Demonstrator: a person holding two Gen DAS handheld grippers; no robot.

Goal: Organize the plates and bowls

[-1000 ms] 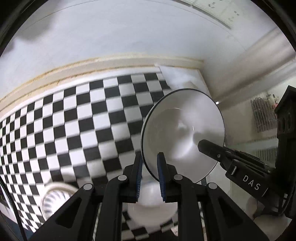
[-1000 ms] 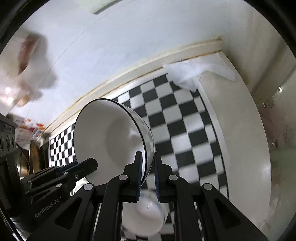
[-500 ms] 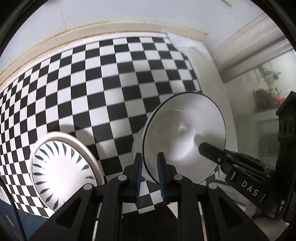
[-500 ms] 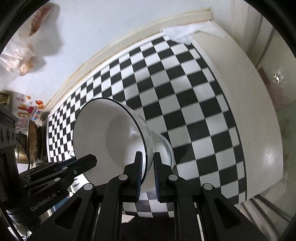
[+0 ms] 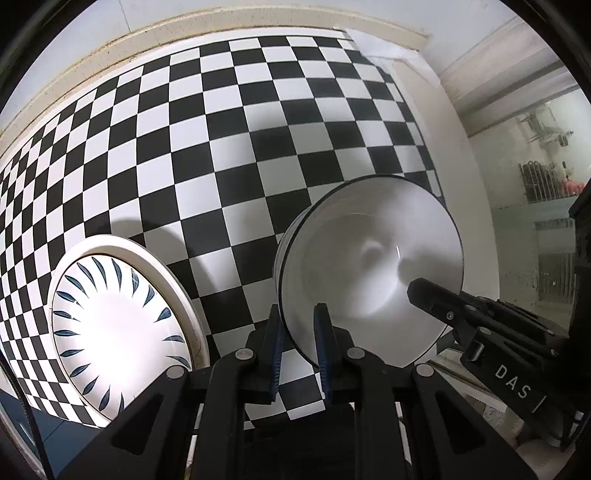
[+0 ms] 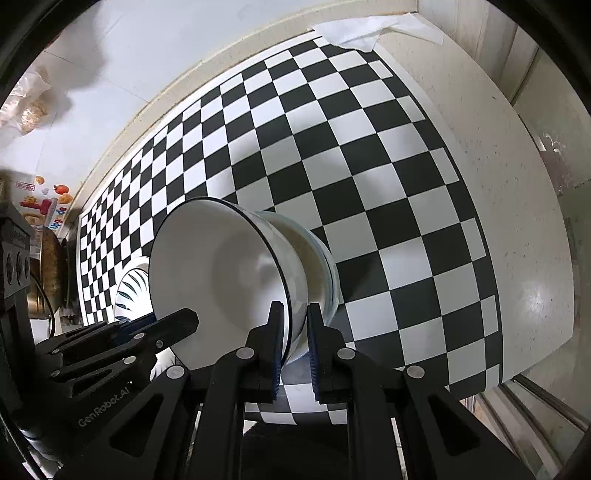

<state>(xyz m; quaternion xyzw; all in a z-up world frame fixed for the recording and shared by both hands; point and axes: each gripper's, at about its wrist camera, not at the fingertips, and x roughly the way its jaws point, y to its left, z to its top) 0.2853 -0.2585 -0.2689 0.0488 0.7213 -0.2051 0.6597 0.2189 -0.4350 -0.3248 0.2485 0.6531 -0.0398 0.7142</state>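
Note:
A white bowl with a thin dark rim (image 5: 369, 266) is held between both grippers, one on each side of its rim. It sits nested in a second white bowl (image 6: 317, 266) on the checkered mat. My left gripper (image 5: 298, 332) is shut on the near rim. My right gripper (image 6: 294, 332) is shut on the opposite rim; it shows in the left wrist view (image 5: 436, 295) too. A white plate with blue leaf marks (image 5: 118, 328) lies on the mat left of the bowls and also shows in the right wrist view (image 6: 131, 284).
The black and white checkered mat (image 5: 221, 147) covers a white counter (image 6: 498, 184) against a white wall. A white cloth (image 6: 354, 31) lies at the far corner. A pan and packages (image 6: 48, 273) stand at the far left. The counter edge drops off on the right.
Both grippers lowered the bowl from up in the air down onto the second bowl on the mat. The leaf plate came into full view on the left.

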